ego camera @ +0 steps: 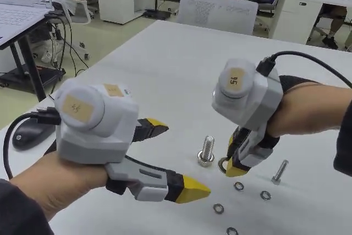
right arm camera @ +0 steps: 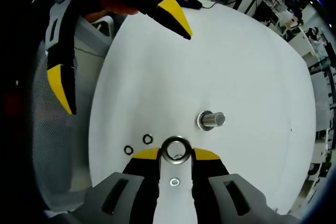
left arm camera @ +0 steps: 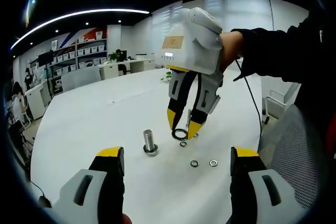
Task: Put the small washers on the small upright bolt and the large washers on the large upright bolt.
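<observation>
My right gripper point(ego camera: 234, 169) is shut on a large washer point(ego camera: 220, 164), held just above the table right of the large upright bolt point(ego camera: 206, 151). In the right gripper view the large washer point(right arm camera: 165, 150) sits pinched between the yellow tips, with the large bolt point(right arm camera: 211, 120) a little ahead and to the right. The small upright bolt point(ego camera: 279, 171) stands further right. Several small washers point(ego camera: 238, 186) lie flat in front of the bolts. My left gripper point(ego camera: 176, 158) hovers open at the near left, with nothing between its fingers.
The white table point(ego camera: 181, 75) stretches far beyond the bolts. A computer mouse point(ego camera: 30, 133) lies at its left edge by a cable. Office chairs and desks stand behind the table.
</observation>
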